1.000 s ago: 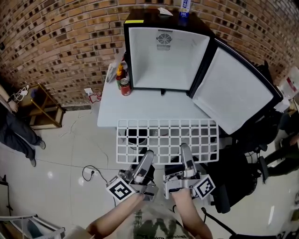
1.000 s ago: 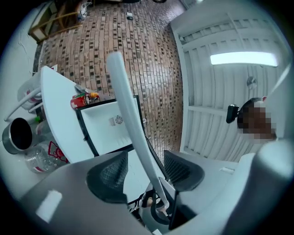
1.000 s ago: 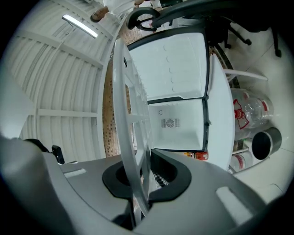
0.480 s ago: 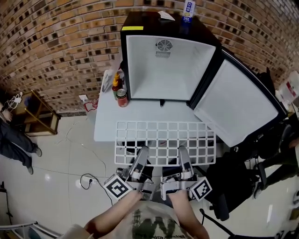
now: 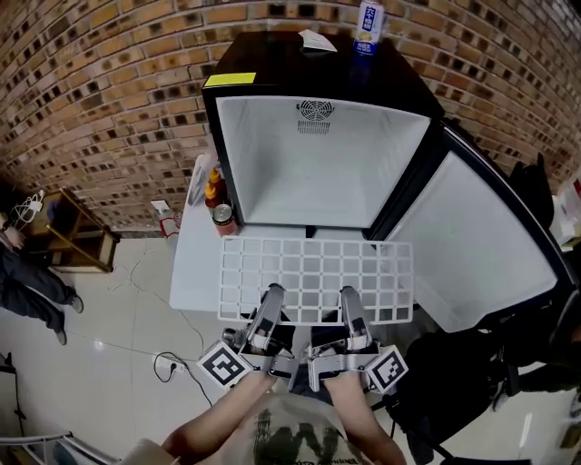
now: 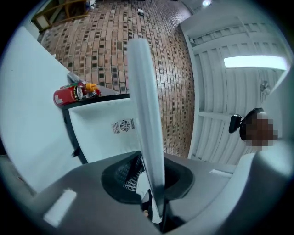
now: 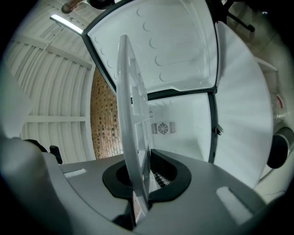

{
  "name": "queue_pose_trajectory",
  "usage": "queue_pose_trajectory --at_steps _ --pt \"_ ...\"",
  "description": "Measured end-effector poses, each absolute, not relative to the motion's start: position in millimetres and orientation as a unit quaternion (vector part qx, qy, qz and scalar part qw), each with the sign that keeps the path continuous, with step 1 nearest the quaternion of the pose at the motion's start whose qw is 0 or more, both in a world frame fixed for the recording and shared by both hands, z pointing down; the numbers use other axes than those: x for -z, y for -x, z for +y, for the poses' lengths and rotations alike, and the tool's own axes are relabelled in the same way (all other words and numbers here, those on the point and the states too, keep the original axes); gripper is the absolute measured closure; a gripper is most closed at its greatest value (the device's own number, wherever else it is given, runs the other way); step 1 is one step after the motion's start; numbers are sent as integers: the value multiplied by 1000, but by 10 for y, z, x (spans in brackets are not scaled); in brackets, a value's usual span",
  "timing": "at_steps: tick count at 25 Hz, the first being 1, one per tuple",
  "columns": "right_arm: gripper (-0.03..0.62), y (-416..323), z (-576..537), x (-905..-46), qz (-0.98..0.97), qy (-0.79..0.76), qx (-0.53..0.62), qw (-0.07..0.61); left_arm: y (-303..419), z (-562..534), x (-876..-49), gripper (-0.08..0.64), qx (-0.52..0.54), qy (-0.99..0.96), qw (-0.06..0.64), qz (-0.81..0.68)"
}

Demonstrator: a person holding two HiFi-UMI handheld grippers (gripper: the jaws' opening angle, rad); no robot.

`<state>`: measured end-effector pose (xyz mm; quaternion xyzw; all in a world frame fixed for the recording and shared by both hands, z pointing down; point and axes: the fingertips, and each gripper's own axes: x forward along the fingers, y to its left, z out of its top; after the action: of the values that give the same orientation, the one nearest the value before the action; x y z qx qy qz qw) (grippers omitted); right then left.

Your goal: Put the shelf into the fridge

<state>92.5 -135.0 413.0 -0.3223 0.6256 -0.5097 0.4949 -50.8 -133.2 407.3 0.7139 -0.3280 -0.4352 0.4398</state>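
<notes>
One shelf (image 5: 313,277), a flat white rectangular grid of thin bars with many small openings, hangs level in front of the open fridge (image 5: 318,154), its far edge near the cabinet's lower lip and above the pale bench (image 5: 192,263). Two tools hold its near edge: the left hand-held gripper (image 5: 271,298) is closing its jaws on the edge that stands between them, and the right hand-held gripper (image 5: 350,300) is clamped narrow on the same edge. The fridge is one black box with a smooth white inside, a round fan vent (image 5: 314,113) and one door (image 5: 481,245) swung open to the right. One red can (image 5: 222,215) stands just beside the shelf's far-left corner, with sauce bottles (image 5: 213,182) behind it. One bottle (image 5: 368,23) stands on top.
</notes>
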Motion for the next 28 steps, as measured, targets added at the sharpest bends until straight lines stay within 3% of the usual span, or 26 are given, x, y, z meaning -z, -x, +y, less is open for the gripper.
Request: queue_pose_trajectory --at_steps 12,28 --pt "568 -1096 -2412 -4001 643 291 545 452 327 -2357 -3906 541 437 -688 458 -355" --pt "574 -884 -2914 -3976 654 283 553 432 535 -2868 -3837 549 442 -678 470 -353"
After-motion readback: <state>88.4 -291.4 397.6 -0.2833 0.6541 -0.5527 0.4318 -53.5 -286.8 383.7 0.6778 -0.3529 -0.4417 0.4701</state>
